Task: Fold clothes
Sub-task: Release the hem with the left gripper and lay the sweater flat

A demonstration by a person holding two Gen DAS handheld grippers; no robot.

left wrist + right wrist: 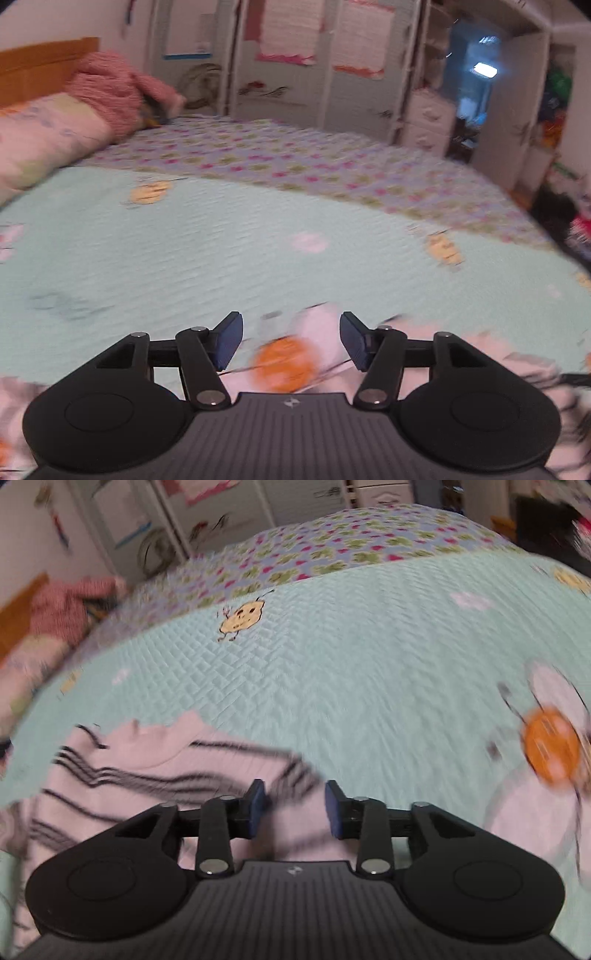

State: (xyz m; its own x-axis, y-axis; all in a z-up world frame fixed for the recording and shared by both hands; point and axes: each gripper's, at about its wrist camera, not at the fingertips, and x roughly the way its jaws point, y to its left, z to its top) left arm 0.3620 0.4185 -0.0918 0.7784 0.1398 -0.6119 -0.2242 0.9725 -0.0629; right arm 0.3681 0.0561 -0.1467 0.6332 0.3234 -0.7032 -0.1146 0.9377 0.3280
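Observation:
A pale pink garment with thin black stripes lies on the mint quilt; both views are blurred. It carries a round orange print, seen at the right in the right wrist view as the orange print. My left gripper hangs just above that print, open, blue pads well apart with nothing pressed between them. My right gripper stands open over the striped part of the garment. Cloth shows below the gap, and the pads do not press on it.
The quilt covers the near part of a bed, with a floral sheet beyond it. A fluffy pink garment and a pillow lie by the wooden headboard. White wardrobe doors stand behind the bed.

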